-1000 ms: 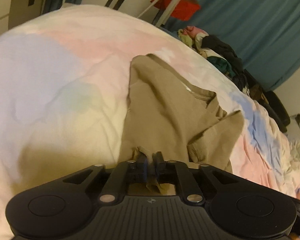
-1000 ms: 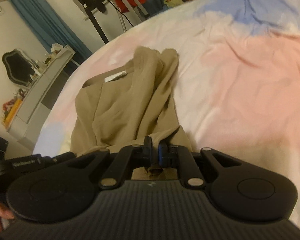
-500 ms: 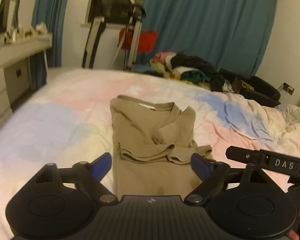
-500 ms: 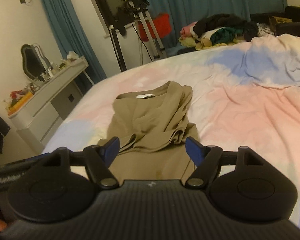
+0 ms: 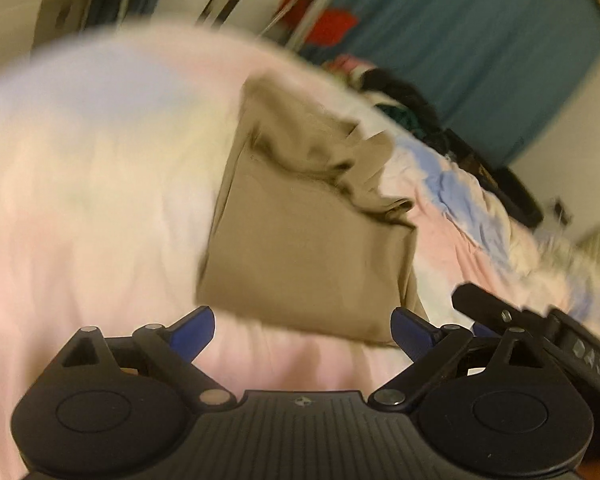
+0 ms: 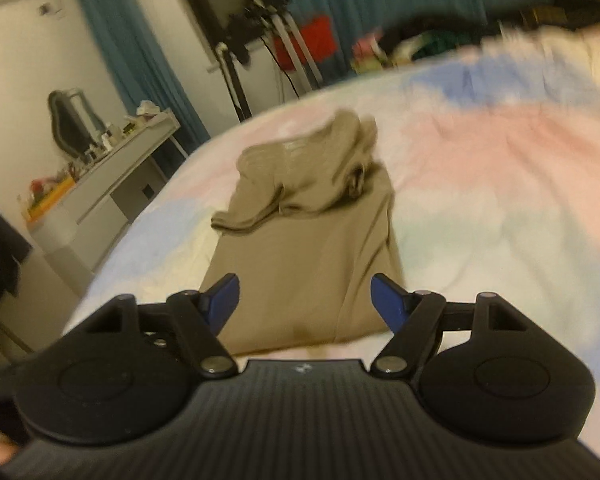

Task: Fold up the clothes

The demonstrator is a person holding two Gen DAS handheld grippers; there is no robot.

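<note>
A tan T-shirt lies on the pastel bedspread, folded into a long strip with its sleeves bunched across the upper half. It also shows in the right wrist view. My left gripper is open and empty, just short of the shirt's near hem. My right gripper is open and empty over the same hem. The right gripper's black body shows at the right of the left wrist view. Both views are motion-blurred.
A pile of mixed clothes lies at the bed's far edge before teal curtains. A white dresser with a mirror stands left of the bed. A tripod and a red object stand behind the bed.
Both grippers, shut on the shirt's hem a second ago, let go and opened. Since half a second ago both cameras have dropped and tilted toward the shirt's near hem.
</note>
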